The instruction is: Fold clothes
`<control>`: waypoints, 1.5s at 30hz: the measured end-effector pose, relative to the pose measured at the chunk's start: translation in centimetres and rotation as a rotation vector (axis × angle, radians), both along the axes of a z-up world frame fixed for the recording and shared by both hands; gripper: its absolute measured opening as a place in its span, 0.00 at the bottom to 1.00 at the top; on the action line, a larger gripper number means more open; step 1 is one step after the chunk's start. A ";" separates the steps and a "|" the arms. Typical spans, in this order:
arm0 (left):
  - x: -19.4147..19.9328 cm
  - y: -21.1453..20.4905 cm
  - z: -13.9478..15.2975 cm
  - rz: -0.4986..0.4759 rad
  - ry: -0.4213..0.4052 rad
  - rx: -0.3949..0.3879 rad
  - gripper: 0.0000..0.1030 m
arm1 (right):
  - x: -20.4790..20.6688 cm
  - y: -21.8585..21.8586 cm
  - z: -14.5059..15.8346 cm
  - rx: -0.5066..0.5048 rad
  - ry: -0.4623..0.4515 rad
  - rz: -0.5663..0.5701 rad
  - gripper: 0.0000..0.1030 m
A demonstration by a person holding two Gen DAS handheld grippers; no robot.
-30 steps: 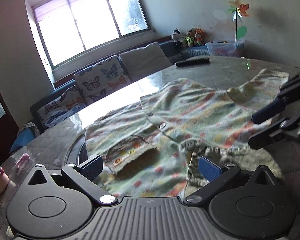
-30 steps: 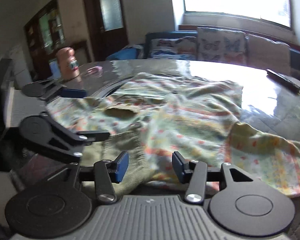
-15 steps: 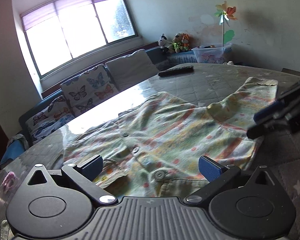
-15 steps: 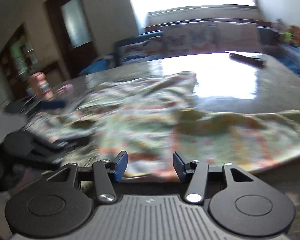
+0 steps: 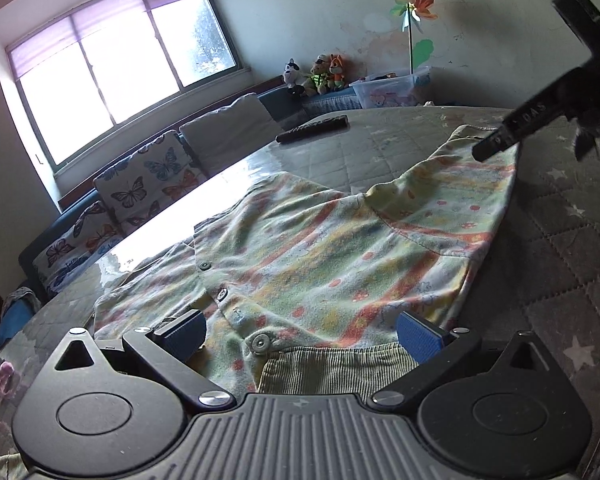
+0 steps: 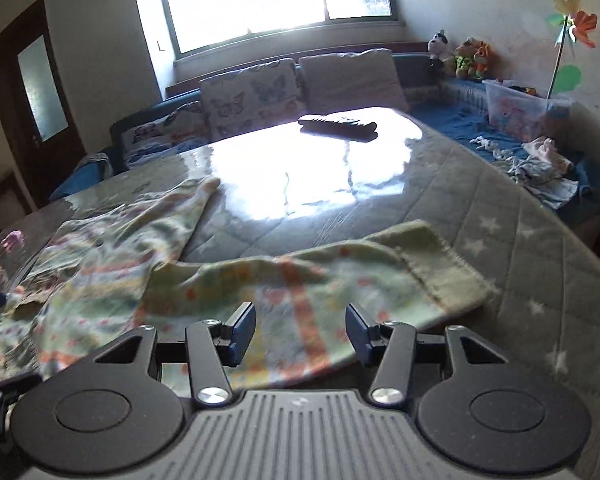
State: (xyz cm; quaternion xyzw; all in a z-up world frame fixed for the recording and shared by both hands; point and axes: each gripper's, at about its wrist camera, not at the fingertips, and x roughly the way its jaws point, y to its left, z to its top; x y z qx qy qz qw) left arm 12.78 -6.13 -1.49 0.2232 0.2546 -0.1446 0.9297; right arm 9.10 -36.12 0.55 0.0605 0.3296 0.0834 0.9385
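Observation:
A pastel striped, buttoned cardigan lies spread on the quilted table. My left gripper is open wide low over its near edge, with the ribbed green band and a button lying between the fingers, not pinched. In the right wrist view one sleeve stretches out to the right, its cuff flat on the table. My right gripper is open just above that sleeve, the cloth lying loose beneath the pads. From the left wrist view the right gripper shows at the upper right over the sleeve end.
A dark remote control lies on the glossy far part of the table. Beyond it stands a sofa with butterfly cushions, plush toys and a plastic box. Loose small clothes lie on the bench at right.
My right gripper has swung right along the cardigan, from the ribbed band near the left gripper to the sleeve. The left gripper has edged forward over the near edge. Both stay open.

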 end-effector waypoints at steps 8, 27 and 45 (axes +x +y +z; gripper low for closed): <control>0.0 -0.1 -0.3 0.011 0.014 0.007 1.00 | 5.3 -0.1 -1.6 -0.094 0.012 -0.022 0.49; 0.0 1.0 1.1 0.057 0.008 -0.072 1.00 | 0.8 -6.0 -1.5 -0.065 -0.012 -0.251 0.74; 0.3 0.6 1.5 0.089 0.006 -0.080 1.00 | -0.3 -5.8 -1.3 -0.010 -0.019 -0.305 0.08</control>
